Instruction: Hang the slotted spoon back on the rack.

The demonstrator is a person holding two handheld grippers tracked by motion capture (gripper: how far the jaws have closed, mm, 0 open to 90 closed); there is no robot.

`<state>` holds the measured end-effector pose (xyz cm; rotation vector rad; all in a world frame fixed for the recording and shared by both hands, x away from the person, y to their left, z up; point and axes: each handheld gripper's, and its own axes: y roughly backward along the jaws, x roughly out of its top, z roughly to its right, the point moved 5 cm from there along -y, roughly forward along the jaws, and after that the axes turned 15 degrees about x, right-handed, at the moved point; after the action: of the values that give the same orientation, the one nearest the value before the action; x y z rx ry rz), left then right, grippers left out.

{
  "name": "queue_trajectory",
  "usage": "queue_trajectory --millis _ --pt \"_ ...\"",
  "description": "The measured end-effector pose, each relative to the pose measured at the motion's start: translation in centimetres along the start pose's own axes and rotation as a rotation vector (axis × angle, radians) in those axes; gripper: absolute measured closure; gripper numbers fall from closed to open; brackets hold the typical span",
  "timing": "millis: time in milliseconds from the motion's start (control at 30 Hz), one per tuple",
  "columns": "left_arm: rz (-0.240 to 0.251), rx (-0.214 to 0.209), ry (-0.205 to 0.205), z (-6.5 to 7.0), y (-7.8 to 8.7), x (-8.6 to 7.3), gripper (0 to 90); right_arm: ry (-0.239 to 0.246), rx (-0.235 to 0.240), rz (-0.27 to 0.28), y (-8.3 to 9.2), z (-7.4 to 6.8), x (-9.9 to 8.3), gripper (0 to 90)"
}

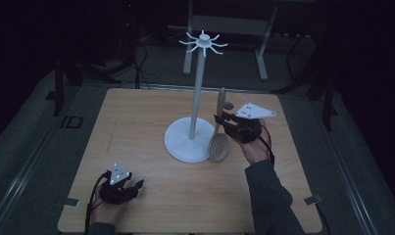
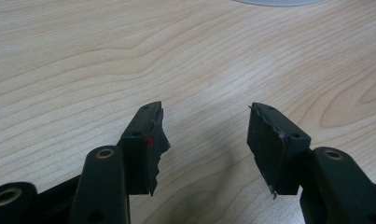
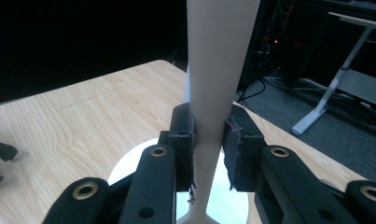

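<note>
A wooden slotted spoon hangs upright beside the white hook stand, its perforated bowl low over the stand's round base. My right gripper is shut on the spoon's handle, coming in from the right. In the right gripper view the pale handle rises between the two closed pads of my right gripper, with the white base below. My left gripper rests low at the table's near left, open. In the left gripper view its jaws stand apart over bare wood.
The stand's crown of hooks sits high above the wooden table. Behind the table a grey desk frame and cables lie on the dark floor. A slice of the stand's base shows at the top of the left gripper view.
</note>
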<state>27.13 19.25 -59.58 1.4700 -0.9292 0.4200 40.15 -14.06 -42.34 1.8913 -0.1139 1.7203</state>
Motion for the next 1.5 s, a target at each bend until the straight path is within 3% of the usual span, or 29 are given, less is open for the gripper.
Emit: queue_trajectory --millis 800,1500 --pt "0.005 0.003 0.003 0.0 0.1 0.0 45.8 -0.013 -0.048 0.053 0.3 0.1 2.4 74.8" --pt "0.001 0.003 0.003 0.0 0.1 0.0 45.7 0.012 -0.077 0.103 0.9 0.2 5.7 74.8"
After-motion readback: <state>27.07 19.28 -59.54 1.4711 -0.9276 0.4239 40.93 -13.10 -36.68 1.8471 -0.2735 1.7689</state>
